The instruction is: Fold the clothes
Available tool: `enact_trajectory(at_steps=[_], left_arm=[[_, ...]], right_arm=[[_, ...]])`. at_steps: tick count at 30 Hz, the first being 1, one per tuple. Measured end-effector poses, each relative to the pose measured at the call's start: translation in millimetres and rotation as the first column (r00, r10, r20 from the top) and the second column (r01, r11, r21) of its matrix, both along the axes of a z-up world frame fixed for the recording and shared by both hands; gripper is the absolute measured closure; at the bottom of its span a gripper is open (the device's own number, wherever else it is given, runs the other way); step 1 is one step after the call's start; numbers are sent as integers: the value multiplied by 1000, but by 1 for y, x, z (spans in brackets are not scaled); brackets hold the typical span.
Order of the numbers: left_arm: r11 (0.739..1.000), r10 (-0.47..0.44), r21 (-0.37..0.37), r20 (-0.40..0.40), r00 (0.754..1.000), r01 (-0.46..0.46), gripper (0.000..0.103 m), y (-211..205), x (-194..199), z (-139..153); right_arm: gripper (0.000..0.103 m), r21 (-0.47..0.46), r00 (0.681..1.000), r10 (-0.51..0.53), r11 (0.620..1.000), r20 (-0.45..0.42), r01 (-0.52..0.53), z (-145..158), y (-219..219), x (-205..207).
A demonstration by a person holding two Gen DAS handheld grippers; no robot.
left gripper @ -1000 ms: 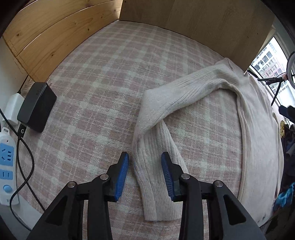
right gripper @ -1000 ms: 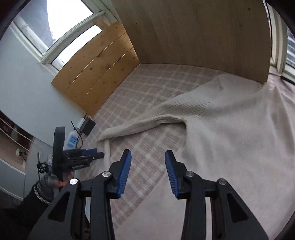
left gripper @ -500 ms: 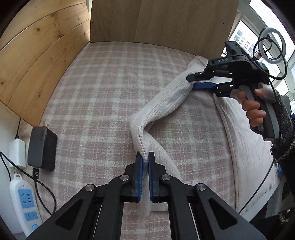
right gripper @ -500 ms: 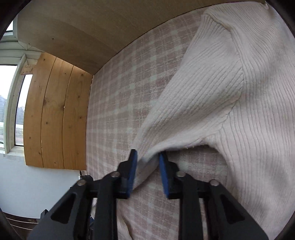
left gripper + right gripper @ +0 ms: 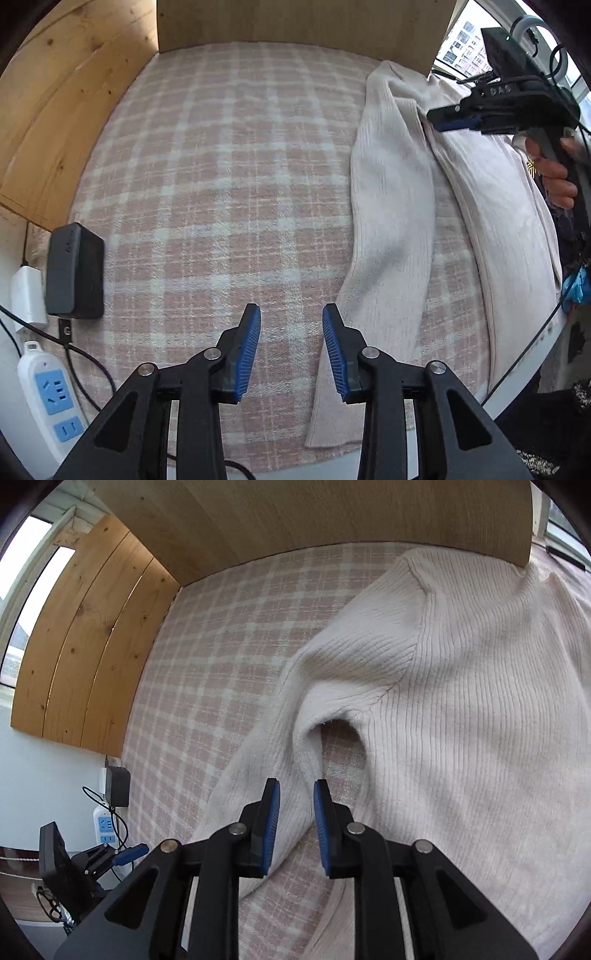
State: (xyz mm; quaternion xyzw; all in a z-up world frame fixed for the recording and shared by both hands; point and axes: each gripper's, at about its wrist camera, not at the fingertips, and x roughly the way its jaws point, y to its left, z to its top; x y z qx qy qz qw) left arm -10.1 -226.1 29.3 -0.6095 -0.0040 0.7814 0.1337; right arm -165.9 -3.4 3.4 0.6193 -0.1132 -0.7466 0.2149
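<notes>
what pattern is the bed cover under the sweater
Pink and white plaid bed cover, clearest in the left wrist view.

Home bedroom: bed with pink plaid blanket, light wooden headboard panels around it, cream ribbed sweater laid out, white power strip and black adapter at the edge, window onto apartment blocks.

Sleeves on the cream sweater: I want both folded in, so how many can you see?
1: the sleeve lies straight beside the sweater body, its cuff near the open left gripper. The other may be hidden.
</notes>
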Motion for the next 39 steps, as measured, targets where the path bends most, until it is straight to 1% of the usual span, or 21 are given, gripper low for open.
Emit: enact_trajectory(at_steps=[2,3,4,5,7,8,9,11,14,16,18,21,24,27,29,32,34,36,39], left_arm=[[999,-34,3,19,999,34,70,11,3,-10],[999,-46,2,12,999,46,69,16,5,-12],[999,-54,1,1,999,54,68,20,6,-13],[998,-62,0,-11,998,62,68,24,7,-14],[997,-73,-3,-27,997,73,70,30,9,-16],[997,-76,4,-33,997,76,81,32,10,-18],[997,-78,10,-39,996,78,99,35,10,-19],[997,-65,26,-55,996,67,100,34,10,-19],[997,-9,75,-77,997,15,100,17,5,-8],[995,54,87,-136,989,-43,100,-4,1,13],[991,100,104,-185,978,-81,100,-24,-1,36],[989,118,114,-223,968,-94,100,-41,-1,57],[988,103,133,-224,969,-75,100,-37,2,64],[990,53,142,-214,975,-23,100,-26,10,68],[988,19,151,-205,978,12,100,-16,14,65],[985,-23,163,-194,981,56,100,-13,23,73],[984,-43,163,-191,981,75,100,-5,28,74],[983,-60,157,-190,980,91,100,3,34,76],[982,-77,156,-200,977,109,100,20,41,85]], right_arm=[[79,-6,999,-17,1000,-32,16,15,2,-10],[70,-9,999,-25,1000,-47,25,22,4,-16],[66,-12,997,-33,999,-63,33,30,5,-21],[66,-15,996,-42,999,-79,41,37,6,-26],[66,-4,998,-39,999,-58,39,39,-3,-45],[66,13,999,-28,999,-43,29,35,-12,-54],[66,33,999,-17,999,-29,18,31,-21,-61],[66,80,1000,14,997,-6,-14,22,-35,-70],[66,150,998,62,986,30,-66,11,-56,-81],[66,196,994,92,975,56,-101,3,-69,-88],[66,240,989,120,961,83,-137,-5,-83,-96],[66,288,980,127,943,151,-166,-15,-89,-103],[66,336,970,119,923,210,-186,-27,-94,-109],[66,324,963,106,927,249,-186,-36,-98,-115],[66,297,955,91,938,282,-178,-40,-99,-120],[65,261,943,57,954,328,-149,-46,-96,-126],[63,232,940,44,964,338,-129,-45,-92,-128],[63,182,934,35,978,356,-106,-43,-86,-127],[63,191,941,57,973,334,-127,-45,-83,-121]])
